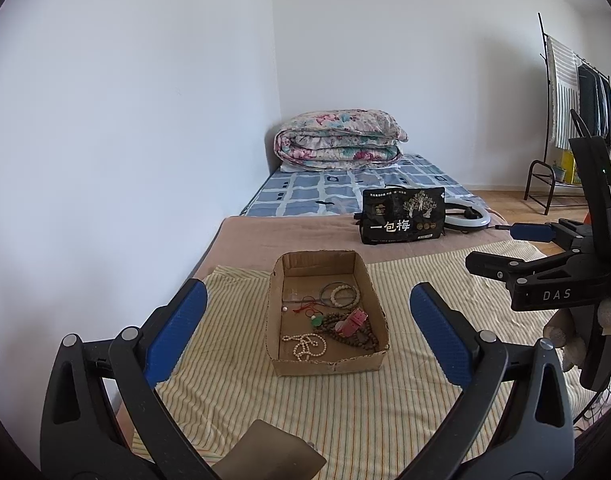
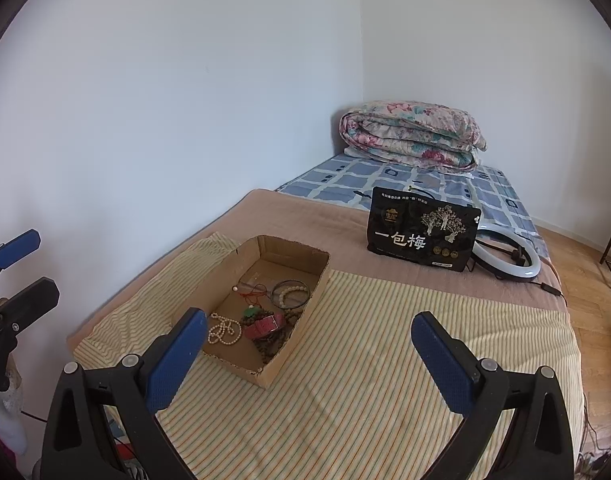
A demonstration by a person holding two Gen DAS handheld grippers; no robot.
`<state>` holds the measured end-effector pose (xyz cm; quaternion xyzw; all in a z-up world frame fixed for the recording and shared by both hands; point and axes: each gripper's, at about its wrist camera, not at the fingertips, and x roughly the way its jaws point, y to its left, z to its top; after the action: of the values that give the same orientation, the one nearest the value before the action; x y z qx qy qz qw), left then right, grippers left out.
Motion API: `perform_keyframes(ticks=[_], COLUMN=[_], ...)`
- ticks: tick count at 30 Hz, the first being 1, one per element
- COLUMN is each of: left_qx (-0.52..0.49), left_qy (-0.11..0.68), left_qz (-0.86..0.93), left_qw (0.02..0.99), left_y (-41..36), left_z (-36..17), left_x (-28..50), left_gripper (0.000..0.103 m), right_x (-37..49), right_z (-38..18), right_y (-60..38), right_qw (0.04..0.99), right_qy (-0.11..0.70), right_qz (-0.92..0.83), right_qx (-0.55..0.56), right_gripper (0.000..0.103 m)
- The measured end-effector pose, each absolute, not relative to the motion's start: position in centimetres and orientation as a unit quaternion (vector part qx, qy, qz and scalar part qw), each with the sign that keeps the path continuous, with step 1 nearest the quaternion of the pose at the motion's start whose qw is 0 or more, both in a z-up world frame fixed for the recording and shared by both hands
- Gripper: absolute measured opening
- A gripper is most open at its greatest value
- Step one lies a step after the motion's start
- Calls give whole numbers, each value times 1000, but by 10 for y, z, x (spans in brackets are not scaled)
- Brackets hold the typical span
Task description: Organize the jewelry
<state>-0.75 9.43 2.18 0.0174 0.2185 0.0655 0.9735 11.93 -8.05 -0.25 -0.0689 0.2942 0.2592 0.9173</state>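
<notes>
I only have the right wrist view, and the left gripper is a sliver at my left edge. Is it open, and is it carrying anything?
Observer: The left gripper is wide open with nothing between its fingers.
Operator: What is it aimed at?
Observer: The shallow brown cardboard box of jewelry sits centred between its blue pads in the left wrist view.
Operator: Anything past my right edge?
Observer: A black metal clothes rack hung with dark garments stands by the far wall.
</notes>
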Motion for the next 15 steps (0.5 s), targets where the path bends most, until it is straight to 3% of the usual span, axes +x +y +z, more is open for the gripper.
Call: perform_keyframes(ticks=[15], left_qx=[16], left_qy=[218], left_qz=[67], left_qw=[974], left_y=[98], left_z=[23], left_x=[-9], left_gripper=[103], right_x=[121], right_z=[-7], right_y=[-81], right_qw=[917], right_qy=[299], right_qz=[257], right_qx=[-67], right_gripper=[103])
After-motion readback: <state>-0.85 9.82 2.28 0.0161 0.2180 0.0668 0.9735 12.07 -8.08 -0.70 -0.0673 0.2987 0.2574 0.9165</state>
